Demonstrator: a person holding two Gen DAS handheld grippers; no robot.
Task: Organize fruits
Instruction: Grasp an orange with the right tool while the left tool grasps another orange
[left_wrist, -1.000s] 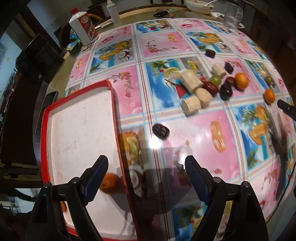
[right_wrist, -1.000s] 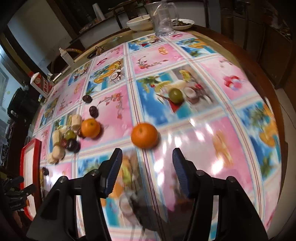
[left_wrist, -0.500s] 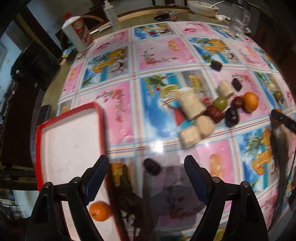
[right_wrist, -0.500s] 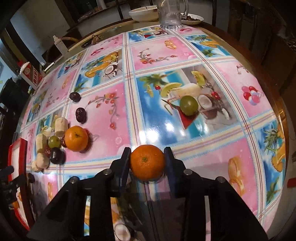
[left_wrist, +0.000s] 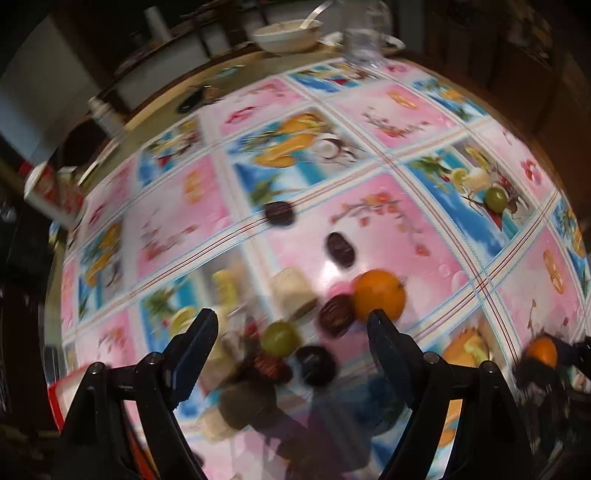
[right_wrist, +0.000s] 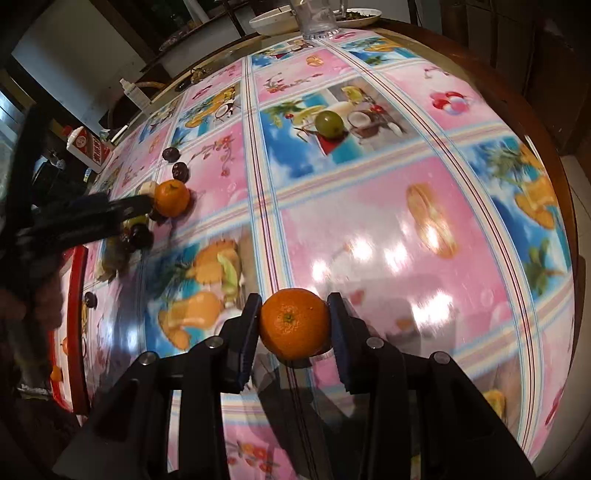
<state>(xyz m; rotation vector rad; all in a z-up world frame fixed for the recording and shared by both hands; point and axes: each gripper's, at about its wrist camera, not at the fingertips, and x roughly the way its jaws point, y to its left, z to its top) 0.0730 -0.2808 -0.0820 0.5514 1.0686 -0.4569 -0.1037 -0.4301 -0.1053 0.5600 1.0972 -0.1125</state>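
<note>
Change since 0.5 s ago: the left gripper (left_wrist: 291, 328) has swung off the red-rimmed white tray (right_wrist: 75, 295) toward the fruit cluster; the tray's interior, which filled the left of its view, is now only a red corner at lower left. Left view is motion-blurred. Jaws spread wide, nothing between them, framing a green grape (left_wrist: 279, 338), a wrinkled dark red date (left_wrist: 334, 309) and a round dark plum (left_wrist: 315, 365), with a loose round orange mandarin (left_wrist: 379, 294) just beside the right finger.

The right gripper (right_wrist: 293, 325) was already pinching the held orange mandarin (right_wrist: 294, 323) 0.5 s ago; its jaws remain pressed on both sides of that fruit, stem end facing the camera. The mandarin sits just above the glossy fruit-print cloth of the bench (right_wrist: 406, 221); contact with the cloth cannot be judged.

Containers: the tray lies at the left edge of the right view; 1 small orange fruit (right_wrist: 55, 373) shows inside it, the rest hidden by the person's hand and the left gripper. A small dark fruit (right_wrist: 89, 300) lies on the bench just outside the tray's rim. A white bowl (left_wrist: 286, 34) stands at the far edge; contents not discernible.

A lone green fruit (right_wrist: 330, 123) rests well apart from the cluster.
</note>
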